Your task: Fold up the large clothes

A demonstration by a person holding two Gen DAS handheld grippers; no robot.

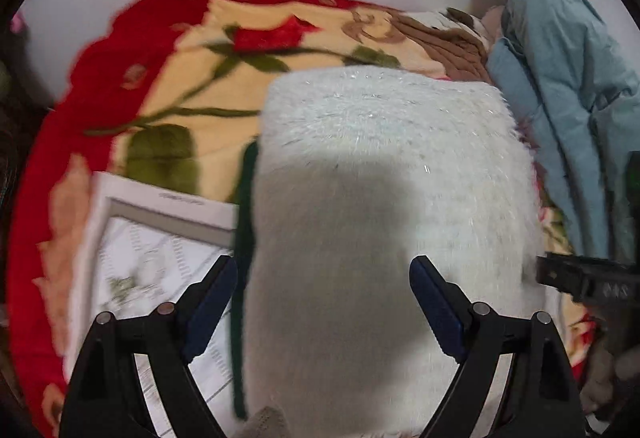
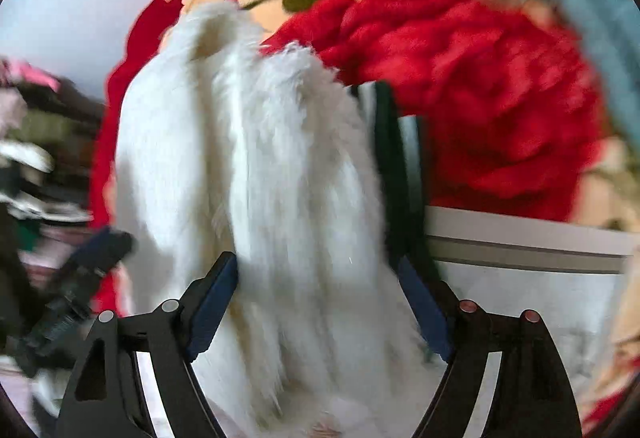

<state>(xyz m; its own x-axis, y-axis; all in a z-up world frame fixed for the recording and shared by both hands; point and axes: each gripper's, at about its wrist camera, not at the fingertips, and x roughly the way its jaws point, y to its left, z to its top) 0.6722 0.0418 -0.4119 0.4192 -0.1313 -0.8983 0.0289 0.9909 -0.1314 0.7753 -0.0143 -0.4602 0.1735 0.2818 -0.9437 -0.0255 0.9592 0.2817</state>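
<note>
White fluffy sweater (image 1: 380, 198) fills the centre of the left wrist view, lying on a red and cream flowered blanket (image 1: 132, 86); its top edge runs straight across the middle of the frame, with a dark green strip (image 1: 244, 238) along its left edge. A white box (image 1: 160, 238) sits just beside that strip at lower left, and a pale blue quilt (image 1: 560, 78) crowds the right side, leaving open blanket only toward the upper left. The left gripper (image 1: 324, 302) points steeply down over the sweater, its 2 fingers spread wide and holding nothing. In the right wrist view the right gripper (image 2: 316, 302) also points down, fingers wide with rumpled sweater (image 2: 260, 158) between them, not pinched; a red knit (image 2: 480, 98) lies at upper right.
</note>
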